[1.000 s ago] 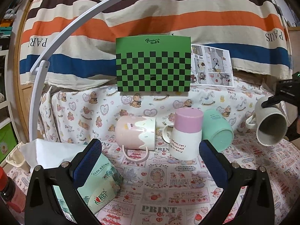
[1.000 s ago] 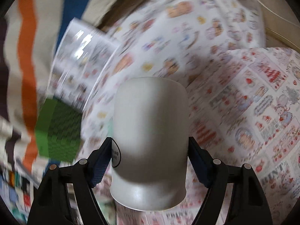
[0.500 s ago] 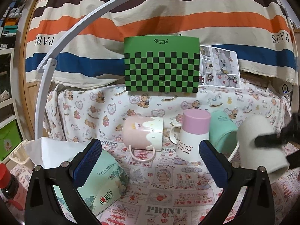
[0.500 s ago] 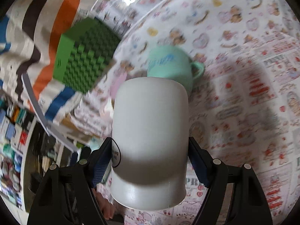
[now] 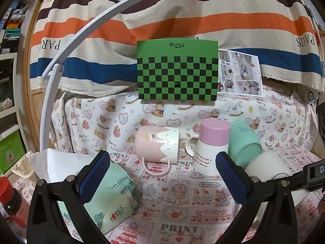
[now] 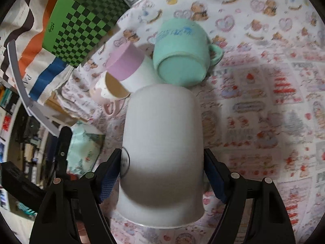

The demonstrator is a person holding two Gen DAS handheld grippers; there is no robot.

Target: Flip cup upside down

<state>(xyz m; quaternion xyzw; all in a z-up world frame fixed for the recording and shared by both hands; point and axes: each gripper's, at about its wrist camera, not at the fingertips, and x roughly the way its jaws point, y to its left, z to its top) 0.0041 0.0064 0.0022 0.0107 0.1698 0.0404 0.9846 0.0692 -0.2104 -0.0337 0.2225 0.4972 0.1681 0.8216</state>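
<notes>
My right gripper [image 6: 162, 174] is shut on a plain white cup [image 6: 162, 142], its closed base pointing away from the camera and its rim near the camera. The same cup [image 5: 266, 164] shows at the right of the left wrist view, bottom up, low over the printed cloth, with the right gripper's black body [image 5: 304, 178] beside it. My left gripper [image 5: 162, 174] is open and empty, held back above the front of the table.
A pink-topped white cup [image 5: 211, 144] stands upside down. A mint cup [image 5: 243, 144] and a pink-and-white mug [image 5: 157, 144] lie on their sides. A tissue pack [image 5: 109, 199], a red-capped bottle [image 5: 10, 199], a green checkered box [image 5: 176, 71] and a white lamp arm [image 5: 81, 32] are around.
The right gripper has turned the white cup from mouth-forward to bottom-up and lowered it toward the cloth beside the mint cup. The left gripper has drawn slightly left and stayed open.
</notes>
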